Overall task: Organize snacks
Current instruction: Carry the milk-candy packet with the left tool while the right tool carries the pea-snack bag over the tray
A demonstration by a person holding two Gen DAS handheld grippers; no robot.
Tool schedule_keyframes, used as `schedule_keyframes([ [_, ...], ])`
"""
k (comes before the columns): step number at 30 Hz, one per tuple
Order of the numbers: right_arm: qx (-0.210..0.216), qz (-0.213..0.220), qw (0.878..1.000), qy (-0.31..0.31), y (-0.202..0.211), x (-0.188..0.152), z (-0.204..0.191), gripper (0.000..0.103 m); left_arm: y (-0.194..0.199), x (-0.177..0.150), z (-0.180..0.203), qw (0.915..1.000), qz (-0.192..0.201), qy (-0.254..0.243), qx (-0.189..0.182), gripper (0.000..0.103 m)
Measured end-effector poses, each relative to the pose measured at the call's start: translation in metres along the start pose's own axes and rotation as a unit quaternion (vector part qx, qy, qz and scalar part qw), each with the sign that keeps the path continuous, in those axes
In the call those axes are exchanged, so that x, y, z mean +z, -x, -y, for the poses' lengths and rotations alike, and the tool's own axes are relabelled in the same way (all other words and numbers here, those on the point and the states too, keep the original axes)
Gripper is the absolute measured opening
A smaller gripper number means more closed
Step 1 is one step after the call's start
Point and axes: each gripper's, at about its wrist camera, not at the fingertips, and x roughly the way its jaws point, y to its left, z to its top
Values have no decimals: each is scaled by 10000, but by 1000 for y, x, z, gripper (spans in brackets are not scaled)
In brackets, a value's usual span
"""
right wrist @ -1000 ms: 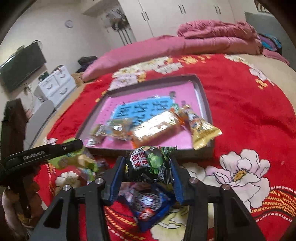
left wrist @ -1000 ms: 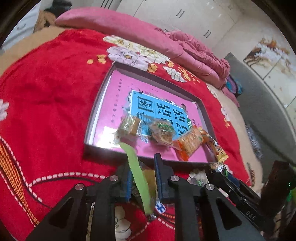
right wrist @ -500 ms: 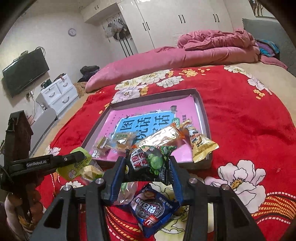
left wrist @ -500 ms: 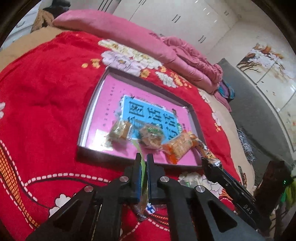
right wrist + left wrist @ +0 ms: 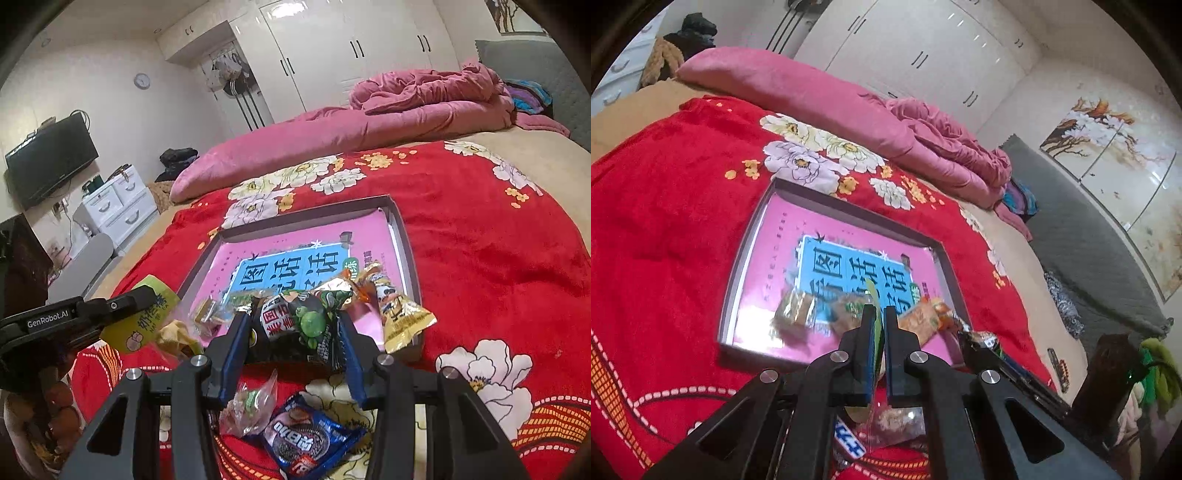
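Observation:
A shallow grey tray (image 5: 746, 258) with a pink and blue printed floor lies on the red blanket; it also shows in the right wrist view (image 5: 400, 236). Several wrapped snacks (image 5: 798, 314) lie along its near edge. My left gripper (image 5: 880, 317) is shut on a yellow-green snack packet (image 5: 147, 314), held above the blanket before the tray. My right gripper (image 5: 293, 325) is shut on a black and green snack bag (image 5: 299, 325), held above the tray's near edge. A blue cookie packet (image 5: 306, 443) and a clear wrapped sweet (image 5: 251, 402) lie on the blanket below.
A pink quilt (image 5: 369, 122) lies bunched along the far side of the bed. A yellow snack bag (image 5: 402, 317) hangs over the tray's near right corner. A TV (image 5: 48, 158) and white drawers (image 5: 118, 206) stand to the left, wardrobes behind.
My left gripper closed on the yellow-green packet and lifted it off the blanket. My right gripper rose with the black and green bag. Both views now look from higher up.

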Motion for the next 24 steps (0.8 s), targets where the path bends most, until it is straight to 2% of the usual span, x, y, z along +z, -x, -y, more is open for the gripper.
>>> schedule_keyframes([
  [7, -99, 27, 9999, -91, -7, 4, 5, 47, -10, 13, -2, 9999, 133, 30, 41, 3],
  [20, -365, -216, 9991, -20, -35, 7, 7, 47, -28, 15, -37, 9981, 81, 275, 542, 4],
  [24, -394, -287, 9988, -33, -42, 7, 8, 47, -34, 17, -43, 9962, 97, 197, 844, 4],
])
